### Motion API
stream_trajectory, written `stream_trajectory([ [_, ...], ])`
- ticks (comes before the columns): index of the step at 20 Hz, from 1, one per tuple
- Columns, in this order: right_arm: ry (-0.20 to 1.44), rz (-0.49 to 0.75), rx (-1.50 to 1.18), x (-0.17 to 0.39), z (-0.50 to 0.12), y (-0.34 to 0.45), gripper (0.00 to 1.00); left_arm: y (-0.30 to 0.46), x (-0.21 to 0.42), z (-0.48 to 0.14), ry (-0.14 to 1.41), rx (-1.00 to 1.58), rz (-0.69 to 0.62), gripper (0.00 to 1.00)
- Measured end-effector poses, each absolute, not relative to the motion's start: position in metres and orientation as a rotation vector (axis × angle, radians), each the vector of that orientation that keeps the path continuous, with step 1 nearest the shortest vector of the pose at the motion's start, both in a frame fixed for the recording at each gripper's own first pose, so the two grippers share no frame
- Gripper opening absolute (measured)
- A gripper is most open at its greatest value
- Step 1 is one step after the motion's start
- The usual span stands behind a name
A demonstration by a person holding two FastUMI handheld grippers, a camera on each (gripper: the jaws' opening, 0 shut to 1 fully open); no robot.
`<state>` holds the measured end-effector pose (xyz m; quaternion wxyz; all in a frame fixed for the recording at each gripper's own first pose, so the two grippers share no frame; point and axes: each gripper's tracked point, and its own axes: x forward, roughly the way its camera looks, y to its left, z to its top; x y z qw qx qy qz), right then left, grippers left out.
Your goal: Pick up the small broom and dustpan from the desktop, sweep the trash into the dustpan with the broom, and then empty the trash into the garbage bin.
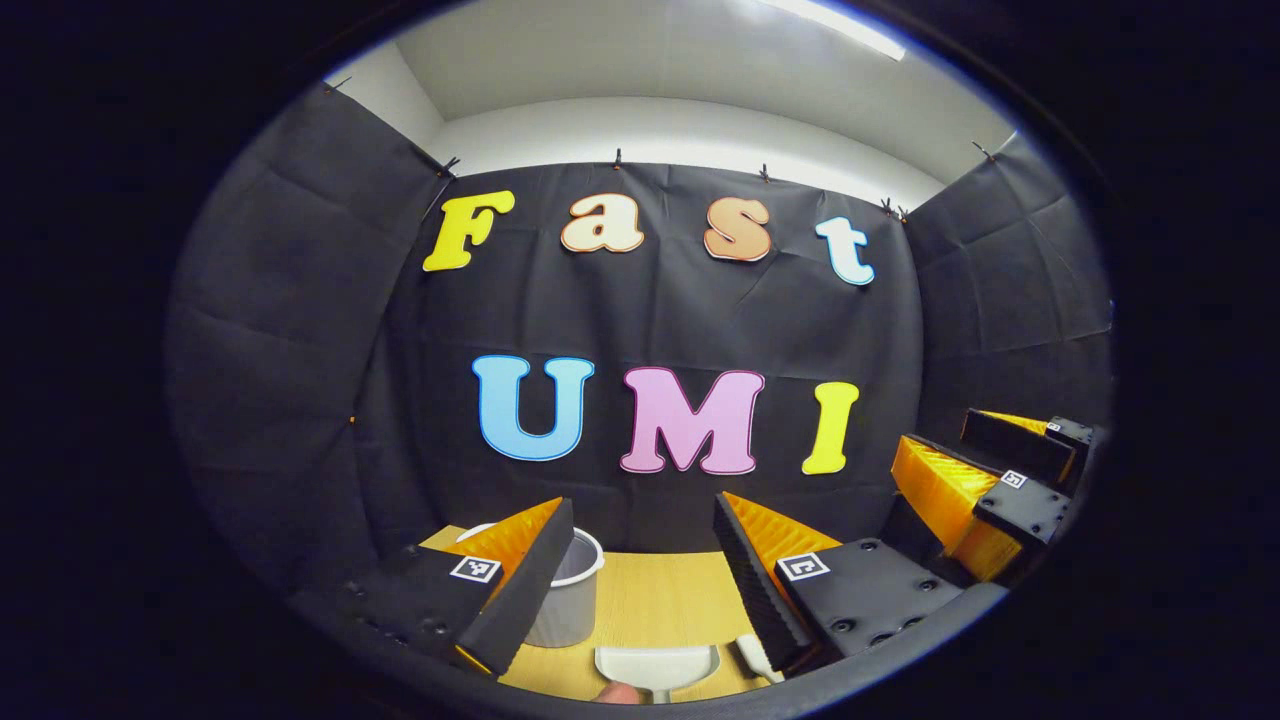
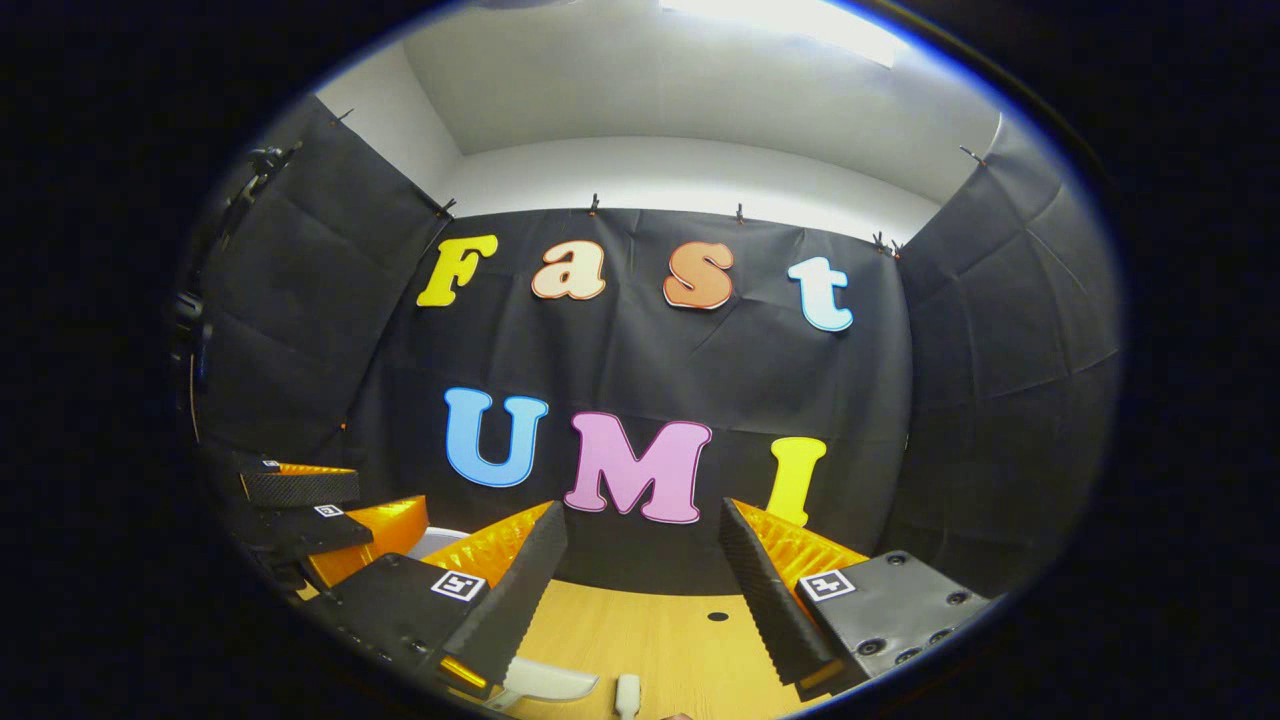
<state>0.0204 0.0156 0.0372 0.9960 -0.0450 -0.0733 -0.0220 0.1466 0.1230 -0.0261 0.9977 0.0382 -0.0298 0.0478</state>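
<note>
The white dustpan (image 1: 655,668) lies on the wooden desktop (image 1: 650,600), low between my left gripper's fingers. The broom's white handle (image 1: 752,655) lies just to its right, beside the right finger. A white garbage bin (image 1: 572,600) stands behind the left finger. My left gripper (image 1: 642,508) is open, above the desk, with nothing in it. My right gripper (image 2: 641,510) is open too, and under it are the dustpan's edge (image 2: 545,682) and the broom handle's tip (image 2: 627,693). Both grippers hang side by side: the right gripper (image 1: 940,432) and the left gripper (image 2: 390,500) each show from the other's camera.
A small pinkish thing (image 1: 615,692) sits at the dustpan's near edge; I cannot tell what it is. The desktop (image 2: 660,640) has a small dark hole (image 2: 718,616). Part of the bin (image 2: 437,540) shows behind the left gripper. Black cloth walls close in the desk at the back and sides.
</note>
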Motion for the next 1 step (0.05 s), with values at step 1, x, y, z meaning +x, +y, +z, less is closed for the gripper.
stream_trajectory([
  [1, -0.143, -0.042, -0.087, 0.0217, 0.0357, 0.0151, 0.98, 0.1240, 0.1467, -0.0246, -0.067, 0.081, 0.101, 0.82],
])
